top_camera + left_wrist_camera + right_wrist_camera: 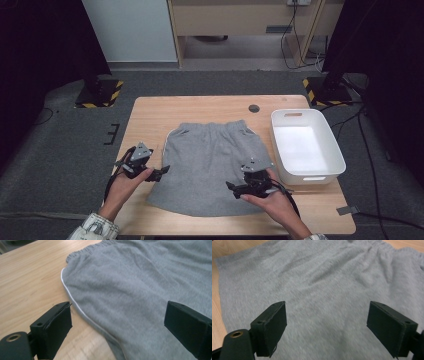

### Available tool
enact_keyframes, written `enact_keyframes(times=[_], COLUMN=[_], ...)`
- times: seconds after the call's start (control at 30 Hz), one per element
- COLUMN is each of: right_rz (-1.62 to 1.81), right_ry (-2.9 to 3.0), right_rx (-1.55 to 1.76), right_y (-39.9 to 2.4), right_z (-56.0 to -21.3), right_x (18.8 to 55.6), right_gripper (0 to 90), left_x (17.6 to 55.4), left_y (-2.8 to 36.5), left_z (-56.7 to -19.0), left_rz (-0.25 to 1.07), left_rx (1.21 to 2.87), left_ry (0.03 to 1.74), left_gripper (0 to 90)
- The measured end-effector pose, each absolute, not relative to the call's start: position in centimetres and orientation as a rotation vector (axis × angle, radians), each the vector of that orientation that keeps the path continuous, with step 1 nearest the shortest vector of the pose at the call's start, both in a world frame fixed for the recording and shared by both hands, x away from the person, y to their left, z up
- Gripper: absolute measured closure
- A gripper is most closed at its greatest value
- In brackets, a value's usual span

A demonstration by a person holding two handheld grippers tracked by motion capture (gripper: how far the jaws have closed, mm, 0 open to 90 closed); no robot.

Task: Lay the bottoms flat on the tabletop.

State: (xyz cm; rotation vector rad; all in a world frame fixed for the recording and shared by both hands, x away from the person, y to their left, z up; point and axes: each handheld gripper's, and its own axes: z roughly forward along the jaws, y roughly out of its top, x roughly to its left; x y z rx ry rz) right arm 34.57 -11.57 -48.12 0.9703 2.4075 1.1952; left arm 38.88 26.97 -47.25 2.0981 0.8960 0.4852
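Two grippers hover at the near side of a wooden worktop (pixel 150 115) in the high view, each in a person's hand. A pair of grey shorts (pixel 210 165) lies flat in the middle of the worktop, waistband toward the far edge and hem toward the person. The left gripper (pixel 161 172) sits just beside the shorts' left edge, its jaws pointing toward the cloth. The right gripper (pixel 234 188) is over the lower right part of the shorts, pointing left across the fabric. A white bin (pixel 306 146) stands on the worktop just to the right of the shorts, and a dark round hole (pixel 254 108) marks the wood near the far edge.

In the left gripper view, the left gripper (pixel 117 326) has its jaws spread wide, with nothing pinched between them. One jaw hangs over bare wood and the other over the shorts (pixel 140 287), so the white-piped side edge (pixel 75 301) of the garment runs between them. The gathered waistband (pixel 87 250) shows at the top.

In the right gripper view, the right gripper (pixel 327 326) also stands spread apart, gripping nothing. Both jaws are above the grey fabric (pixel 319 280), which is slightly blurred; whether they touch it cannot be told. A strip of worktop (pixel 215 315) shows at the left.
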Motion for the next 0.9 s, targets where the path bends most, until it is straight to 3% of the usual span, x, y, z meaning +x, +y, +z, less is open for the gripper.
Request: enact_keyframes(times=[0.3, 0.43, 0.6, 0.9], right_rz=[1.235, 1.236, 1.243, 1.232], right_ry=[2.399, 2.408, 2.446, 2.490], right_rx=[0.937, 0.911, 0.855, 0.822], right_y=[-8.5, -6.5, -4.3, -2.0], right_z=[-47.3, -47.2, -47.0, -48.3], right_x=[35.8, 35.9, 35.9, 35.3], right_gripper=[12.1, 15.8, 27.4, 29.1], left_x=[41.7, 42.5, 43.8, 45.7], left_y=[25.1, 24.4, 24.0, 24.5], left_z=[-45.7, -44.7, -44.1, -44.4], left_rz=[0.491, 0.496, 0.470, 0.474], left_rx=[2.147, 2.138, 2.197, 2.181], left_ry=[0.831, 0.830, 0.814, 0.867], left_gripper=[7.7, 7.7, 7.6, 7.7])
